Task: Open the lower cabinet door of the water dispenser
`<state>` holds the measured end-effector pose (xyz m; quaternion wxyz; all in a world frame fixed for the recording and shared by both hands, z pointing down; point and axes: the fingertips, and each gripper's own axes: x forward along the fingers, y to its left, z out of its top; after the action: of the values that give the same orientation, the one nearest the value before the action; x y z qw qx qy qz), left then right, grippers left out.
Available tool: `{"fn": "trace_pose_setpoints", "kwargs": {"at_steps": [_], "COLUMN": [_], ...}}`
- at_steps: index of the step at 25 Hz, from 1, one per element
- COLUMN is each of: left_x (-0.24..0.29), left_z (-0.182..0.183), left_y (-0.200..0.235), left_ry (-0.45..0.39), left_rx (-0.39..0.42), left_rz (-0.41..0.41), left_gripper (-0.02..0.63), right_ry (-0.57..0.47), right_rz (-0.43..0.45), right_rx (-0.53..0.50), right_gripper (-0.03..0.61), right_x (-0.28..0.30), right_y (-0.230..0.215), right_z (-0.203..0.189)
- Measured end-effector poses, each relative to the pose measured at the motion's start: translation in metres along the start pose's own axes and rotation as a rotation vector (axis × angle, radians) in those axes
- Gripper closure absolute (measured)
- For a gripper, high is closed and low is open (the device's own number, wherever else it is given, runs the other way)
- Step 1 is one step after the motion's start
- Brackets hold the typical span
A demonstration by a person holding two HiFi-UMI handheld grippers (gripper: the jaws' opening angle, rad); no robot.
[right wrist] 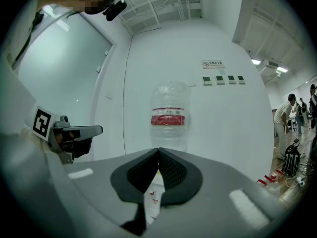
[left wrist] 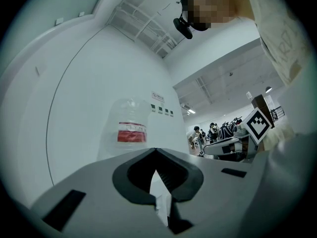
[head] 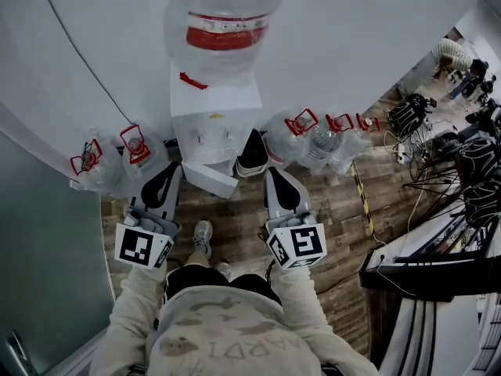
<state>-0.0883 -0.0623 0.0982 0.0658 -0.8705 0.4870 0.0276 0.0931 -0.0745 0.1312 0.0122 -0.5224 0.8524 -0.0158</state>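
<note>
Over the pale jumper [head: 219, 331], the grey left gripper [head: 172, 169] and grey right gripper [head: 272, 172] are pinched together, empty. Closed like that, they could slip when pulling at the white water dispenser [head: 215, 124].

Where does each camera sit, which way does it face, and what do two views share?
Head view: on the person's head, facing steeply down at the water dispenser; shows left gripper, right gripper, sleeves.
Left gripper view: on the left gripper, facing along its shut jaws at the bottle; shows the right gripper.
Right gripper view: on the right gripper, aimed likewise; shows the left gripper.
Shared: both gripper views see that bottle.
</note>
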Motion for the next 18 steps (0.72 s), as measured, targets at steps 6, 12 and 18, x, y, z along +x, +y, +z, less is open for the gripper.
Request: {"fn": "trace_pose_setpoints", "kwargs": {"at_steps": [6,12,18], "left_x": [-0.007,-0.012,-0.018], "left_z": [0.007,0.013,0.016], "left_y": [-0.008,-0.014,-0.018], "left_ry": [-0.015,-0.022,-0.025], "left_rx": [0.004,0.001,0.0], "left_rz": [-0.001,0.004,0.016], "left_gripper": [0.612,0.611,0.611], "right_ry": [-0.011,-0.02,-0.027], "right_rz": [0.001,0.01,0.02], "right_rx": [-0.023,-0.033,-0.033], "right_gripper": [0.569,0.569,0.569], "right_x": [-0.008,-0.016,-0.022], "right_y": [0.002,0.004,0.007], "right_z": [0.006,0.013,0.014]}}
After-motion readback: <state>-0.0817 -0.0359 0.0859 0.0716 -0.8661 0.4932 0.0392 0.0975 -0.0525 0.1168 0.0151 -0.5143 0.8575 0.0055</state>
